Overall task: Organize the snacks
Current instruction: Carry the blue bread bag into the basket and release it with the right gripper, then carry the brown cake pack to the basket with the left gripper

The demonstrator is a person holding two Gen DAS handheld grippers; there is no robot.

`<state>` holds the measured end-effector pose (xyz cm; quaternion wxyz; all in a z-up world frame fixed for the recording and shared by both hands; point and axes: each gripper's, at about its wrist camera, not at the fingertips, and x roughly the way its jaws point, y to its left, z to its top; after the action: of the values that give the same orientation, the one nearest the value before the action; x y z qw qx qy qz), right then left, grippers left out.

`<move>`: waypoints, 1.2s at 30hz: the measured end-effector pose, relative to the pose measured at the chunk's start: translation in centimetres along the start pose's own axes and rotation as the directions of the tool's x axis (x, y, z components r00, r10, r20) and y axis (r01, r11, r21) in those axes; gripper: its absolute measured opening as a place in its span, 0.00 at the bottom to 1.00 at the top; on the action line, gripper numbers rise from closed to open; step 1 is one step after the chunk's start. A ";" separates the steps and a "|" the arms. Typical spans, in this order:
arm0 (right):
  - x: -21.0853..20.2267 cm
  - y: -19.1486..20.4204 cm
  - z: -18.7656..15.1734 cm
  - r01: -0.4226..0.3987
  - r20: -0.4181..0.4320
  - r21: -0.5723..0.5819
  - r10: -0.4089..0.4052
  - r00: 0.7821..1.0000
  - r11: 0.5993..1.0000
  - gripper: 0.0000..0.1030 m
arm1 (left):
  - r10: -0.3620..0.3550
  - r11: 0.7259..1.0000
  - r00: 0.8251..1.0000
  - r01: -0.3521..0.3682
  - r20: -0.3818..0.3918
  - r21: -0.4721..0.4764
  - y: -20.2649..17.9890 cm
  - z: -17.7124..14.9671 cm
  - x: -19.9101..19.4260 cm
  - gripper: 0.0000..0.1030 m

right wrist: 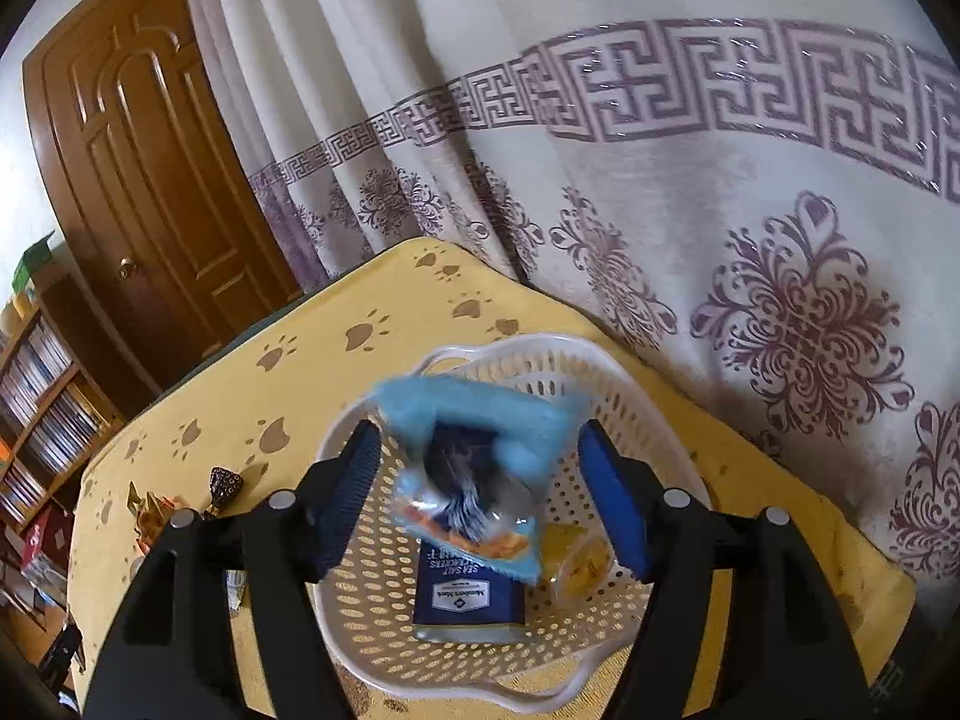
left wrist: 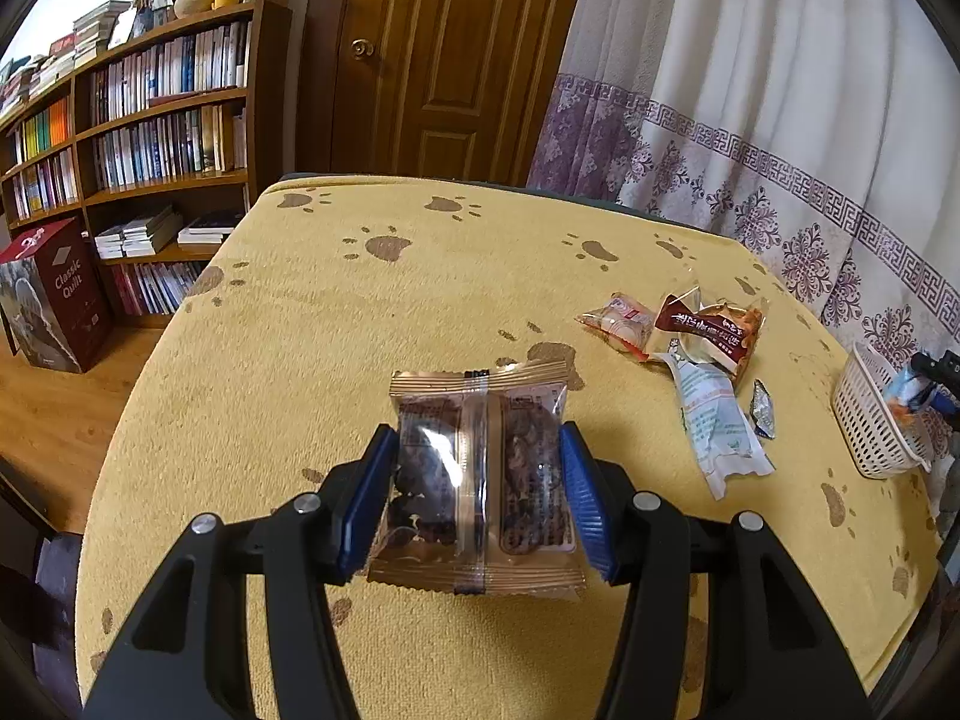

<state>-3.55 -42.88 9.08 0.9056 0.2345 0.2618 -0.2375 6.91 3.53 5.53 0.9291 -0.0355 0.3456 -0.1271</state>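
Note:
My left gripper (left wrist: 478, 480) is shut on a brown-and-gold snack packet (left wrist: 477, 480), held above the yellow paw-print tablecloth (left wrist: 360, 312). My right gripper (right wrist: 480, 498) is open above the white perforated basket (right wrist: 384, 594). A light-blue snack packet (right wrist: 474, 468) sits blurred between its fingers, touching neither pad. In the basket lie a dark-blue packet (right wrist: 468, 600) and a yellow wrapped snack (right wrist: 579, 564). In the left wrist view the basket (left wrist: 870, 420) stands at the table's right edge, with the right gripper (left wrist: 927, 378) over it.
A heap of loose snack packets (left wrist: 702, 336) and a white wrapper (left wrist: 720, 426) lie right of centre on the table. A curtain (left wrist: 780, 90) hangs behind the table. A bookshelf (left wrist: 138, 138) and a door (left wrist: 444, 54) stand beyond. A maroon box (left wrist: 60, 300) sits on the floor.

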 end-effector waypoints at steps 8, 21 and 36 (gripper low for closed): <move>-1.9 -0.7 -1.5 -0.032 0.011 -0.003 0.032 0.999 0.999 0.68 | -0.005 1.000 1.000 0.005 0.008 0.006 -0.7 0.3 -0.7 0.53; -5.9 -0.6 -4.9 -0.054 0.076 -0.093 0.061 0.995 0.994 0.68 | -0.051 0.993 0.998 0.047 0.031 0.107 -6.9 1.2 -2.7 0.54; -6.1 -2.3 -11.4 -0.170 -0.043 -0.037 0.168 0.985 0.985 0.68 | -0.264 0.932 0.962 0.272 -0.066 0.241 -19.8 1.2 -1.9 0.54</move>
<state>-13.56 -36.50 3.39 0.9217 0.2422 0.2636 -0.1496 2.13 -15.08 10.69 0.8945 0.0359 0.3339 -0.2951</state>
